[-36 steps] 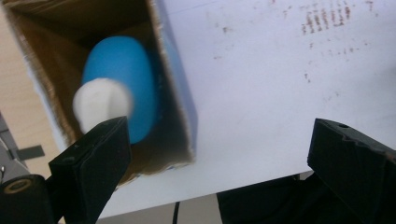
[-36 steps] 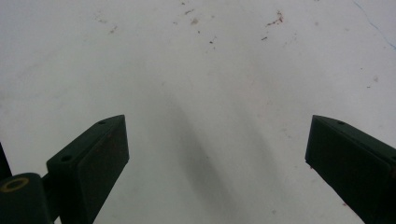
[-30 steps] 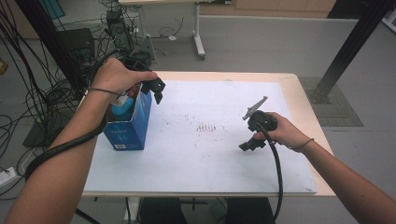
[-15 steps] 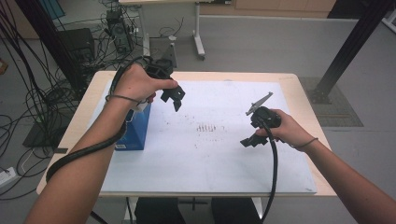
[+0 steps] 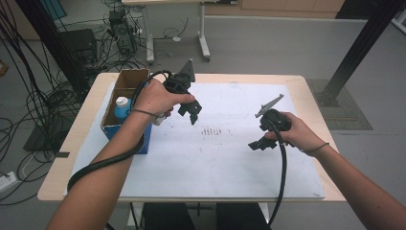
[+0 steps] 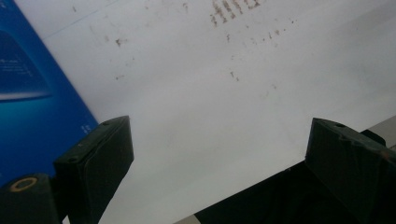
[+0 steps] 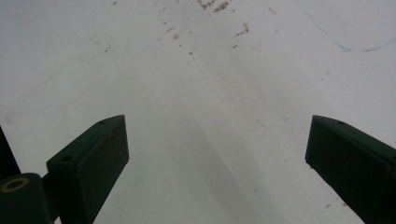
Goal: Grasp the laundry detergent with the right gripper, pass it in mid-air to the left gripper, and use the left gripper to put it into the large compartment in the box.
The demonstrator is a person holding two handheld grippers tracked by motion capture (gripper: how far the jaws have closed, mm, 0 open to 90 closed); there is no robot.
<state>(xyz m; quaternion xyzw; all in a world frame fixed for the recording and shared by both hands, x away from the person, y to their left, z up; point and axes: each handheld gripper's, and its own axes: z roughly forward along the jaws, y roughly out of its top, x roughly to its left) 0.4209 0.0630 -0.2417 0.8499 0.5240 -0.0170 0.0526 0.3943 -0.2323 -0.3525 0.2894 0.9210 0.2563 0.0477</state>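
An open-topped blue cardboard box [image 5: 128, 82] stands on the left part of the white mat [image 5: 215, 165]. Inside it is a white bottle with a blue cap [image 5: 122, 107]. My left gripper [image 5: 191, 112] hangs above the mat just right of the box, open. In the left gripper view its jaws [image 6: 219, 135] stand wide apart with nothing between them, and the blue box side [image 6: 32, 102] is at the left. My right gripper [image 5: 257, 143] hovers over the right part of the mat, open and empty [image 7: 217, 135].
A patch of small brown marks [image 5: 213, 130] lies mid-mat between the two grippers. The wooden table edge [image 5: 86, 115] runs left of the box. Cables and a second table stand on the floor behind.
My left hand has come away from the top of the box, moving right and down over the mat. The bottle in the box is now uncovered. The right gripper has stayed put.
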